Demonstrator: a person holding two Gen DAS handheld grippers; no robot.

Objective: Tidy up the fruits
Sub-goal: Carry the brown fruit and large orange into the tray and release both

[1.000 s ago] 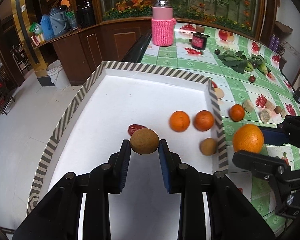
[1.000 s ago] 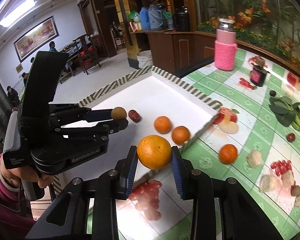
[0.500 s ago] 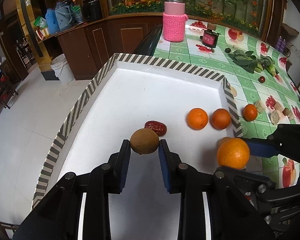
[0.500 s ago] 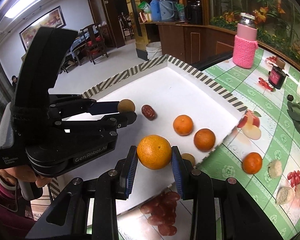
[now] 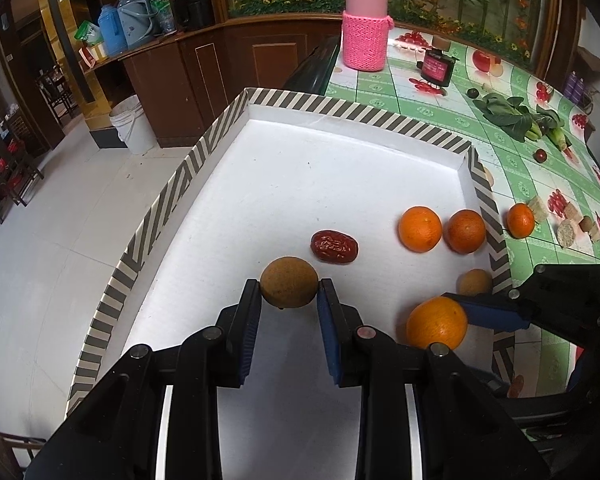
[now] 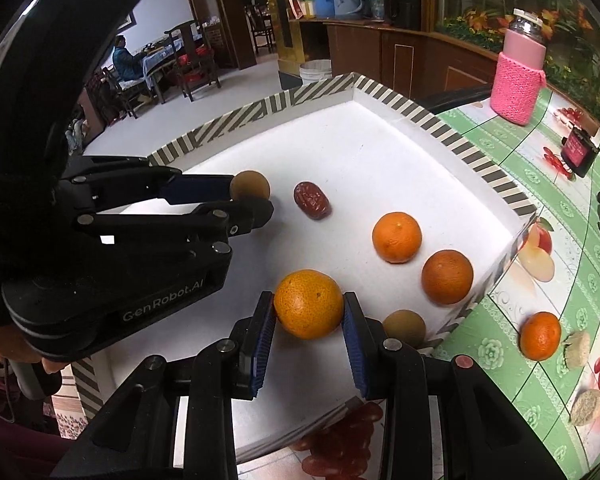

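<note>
Orange and brown is pretty much the whole palette here: a big orange is clamped between the jaws of the right gripper, and a round brown fruit is pinched between the jaws of the left gripper. Both are held just above the white floor of the striped tray, inside its walls.

Already lying in the tray are two smaller oranges, a red date and another brown fruit by the near corner. One small orange is left out on the green tablecloth.

For a clean drop, each fruit should probably be lowered until it touches the floor before the pads are let go, since round things will roll. The orange looks best set beside the other oranges, the brown fruit kept clear of the date.
</note>
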